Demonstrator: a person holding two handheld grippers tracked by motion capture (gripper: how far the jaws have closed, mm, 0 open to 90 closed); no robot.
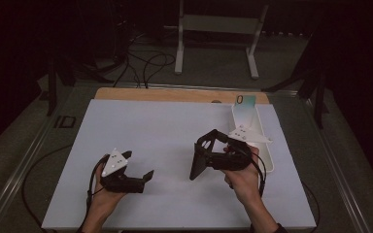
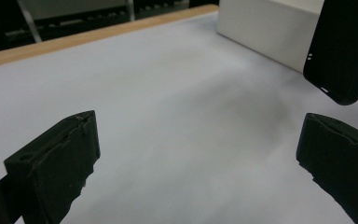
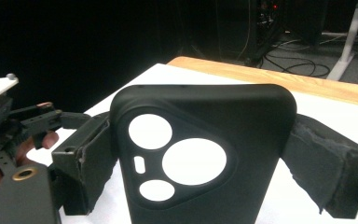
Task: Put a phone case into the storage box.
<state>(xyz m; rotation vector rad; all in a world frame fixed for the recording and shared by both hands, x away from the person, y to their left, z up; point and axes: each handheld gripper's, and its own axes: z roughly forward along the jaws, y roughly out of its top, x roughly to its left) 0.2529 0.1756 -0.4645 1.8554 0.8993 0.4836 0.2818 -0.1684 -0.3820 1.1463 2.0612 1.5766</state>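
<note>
Nearest the person, the left gripper [image 1: 137, 175] hovers low over the white table [image 1: 165, 131], jaws spread wide and holding nothing. Just beyond, the right gripper [image 1: 197, 159] clamps a black phone case [image 3: 200, 154] by its 2 side edges, above the table. It looks light and flexible, best pinched at the rims. Farther back sits a white tray [image 1: 252, 121].

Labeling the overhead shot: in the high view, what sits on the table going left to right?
Left tool, open → black phone case, shut in the right tool → white tray along the right edge of the table.
</note>
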